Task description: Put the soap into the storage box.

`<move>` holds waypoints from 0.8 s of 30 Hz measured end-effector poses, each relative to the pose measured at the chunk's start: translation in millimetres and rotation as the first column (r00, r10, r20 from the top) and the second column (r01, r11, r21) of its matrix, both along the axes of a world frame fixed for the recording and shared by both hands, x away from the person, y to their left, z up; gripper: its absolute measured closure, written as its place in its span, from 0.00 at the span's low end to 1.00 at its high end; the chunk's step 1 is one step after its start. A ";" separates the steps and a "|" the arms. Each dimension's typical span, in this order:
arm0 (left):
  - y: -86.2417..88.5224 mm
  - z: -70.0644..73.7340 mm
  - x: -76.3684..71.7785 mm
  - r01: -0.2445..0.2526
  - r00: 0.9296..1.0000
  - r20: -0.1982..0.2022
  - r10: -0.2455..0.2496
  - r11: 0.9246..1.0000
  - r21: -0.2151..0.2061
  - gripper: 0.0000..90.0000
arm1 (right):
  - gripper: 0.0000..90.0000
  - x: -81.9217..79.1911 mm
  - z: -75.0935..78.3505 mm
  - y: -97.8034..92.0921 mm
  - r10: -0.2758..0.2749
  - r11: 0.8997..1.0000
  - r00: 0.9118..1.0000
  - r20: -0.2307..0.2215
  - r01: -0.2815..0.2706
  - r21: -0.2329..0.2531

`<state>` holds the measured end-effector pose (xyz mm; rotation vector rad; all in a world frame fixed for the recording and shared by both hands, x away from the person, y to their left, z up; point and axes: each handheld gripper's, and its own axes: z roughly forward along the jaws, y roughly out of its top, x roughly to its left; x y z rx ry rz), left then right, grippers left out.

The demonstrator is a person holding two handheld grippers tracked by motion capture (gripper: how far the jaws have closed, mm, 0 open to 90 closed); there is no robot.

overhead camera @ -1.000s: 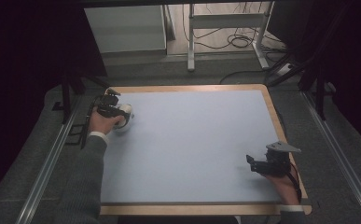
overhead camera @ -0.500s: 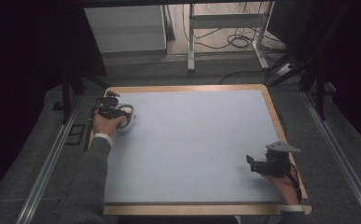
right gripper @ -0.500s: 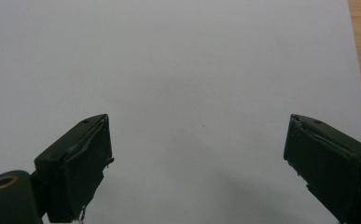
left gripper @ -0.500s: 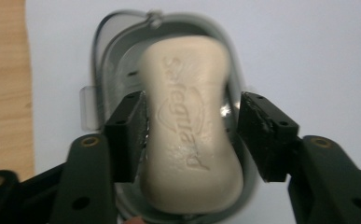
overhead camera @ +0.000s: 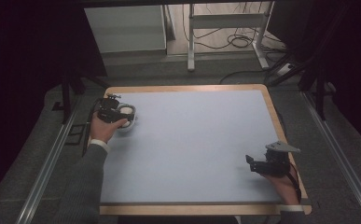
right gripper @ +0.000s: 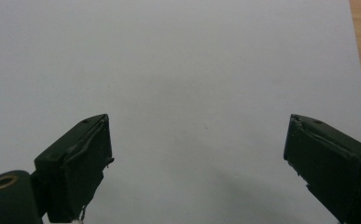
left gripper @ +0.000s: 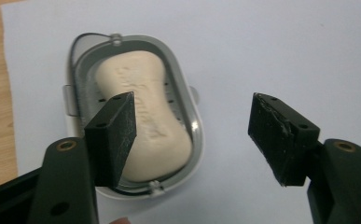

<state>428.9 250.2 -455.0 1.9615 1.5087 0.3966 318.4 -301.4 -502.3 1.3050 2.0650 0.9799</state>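
A bar of soap (left gripper: 143,128) lay in an open white soap dish (left gripper: 195,140) at the near-left corner of the pale blue table mat (overhead camera: 192,144). The left gripper (left gripper: 192,123) hovered over it, jaws spread wide, nothing grasped yet. The right gripper (right gripper: 197,154) waited released, well apart. Judged: pickup not yet begun

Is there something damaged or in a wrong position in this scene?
Only wear: the black pads on the jaws look frayed and chipped at the edges. The soap bar lies neatly in its open soap box, and nothing is spilled on the table.
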 end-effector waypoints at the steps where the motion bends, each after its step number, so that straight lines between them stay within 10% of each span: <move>1: -0.9 0.4 -3.0 0.015 1.000 0.004 -0.015 1.000 -0.011 0.35 | 0.09 -0.1 0.2 -0.6 -0.002 1.000 1.000 0.000 0.002 0.000; 13: -21.5 -8.2 -51.2 0.181 0.982 0.049 -0.180 0.983 -0.018 0.31 | 0.09 -1.6 2.0 0.6 0.001 1.000 1.000 0.007 -0.001 -0.002; 24: -30.4 -37.3 -94.6 0.228 0.972 0.073 -0.225 0.973 -0.032 0.29 | 0.09 -2.2 2.7 1.5 0.002 1.000 1.000 0.010 -0.002 -0.005</move>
